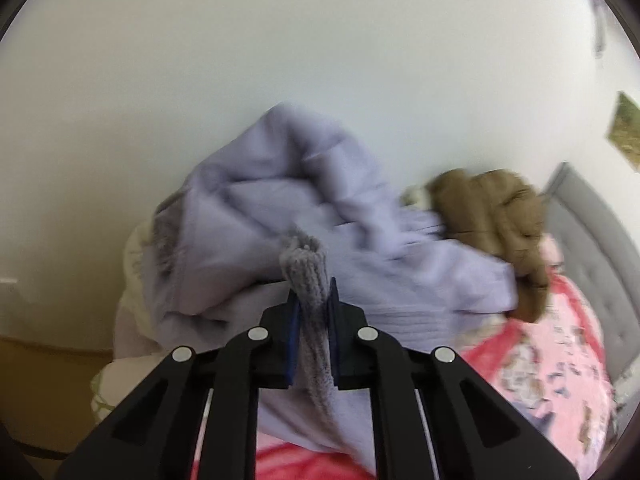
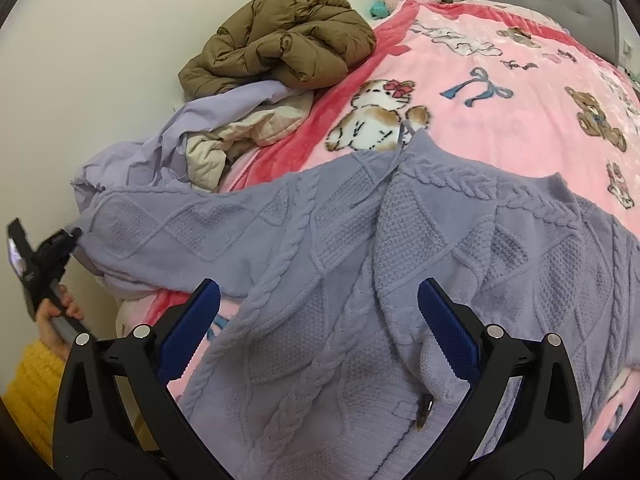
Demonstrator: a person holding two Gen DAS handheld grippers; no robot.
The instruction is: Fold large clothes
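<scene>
A lavender-grey cable-knit sweater (image 2: 360, 280) lies spread on the pink cartoon blanket (image 2: 500, 92) of a bed. My left gripper (image 1: 313, 300) is shut on the ribbed cuff of the sweater's sleeve (image 1: 306, 268) and holds it up off the bed. It also shows in the right wrist view (image 2: 60, 240), at the end of the stretched sleeve at far left. My right gripper (image 2: 320, 328) is open just above the sweater's body, its blue pads (image 2: 444, 328) on either side of a fold, touching nothing.
A brown puffer jacket (image 2: 280, 40) and a lilac sheet over a beige quilt (image 2: 216, 136) are heaped by the white wall (image 1: 280, 40). A grey padded headboard (image 1: 592, 232) stands at the bed's far end. A picture (image 1: 624, 132) hangs on the wall.
</scene>
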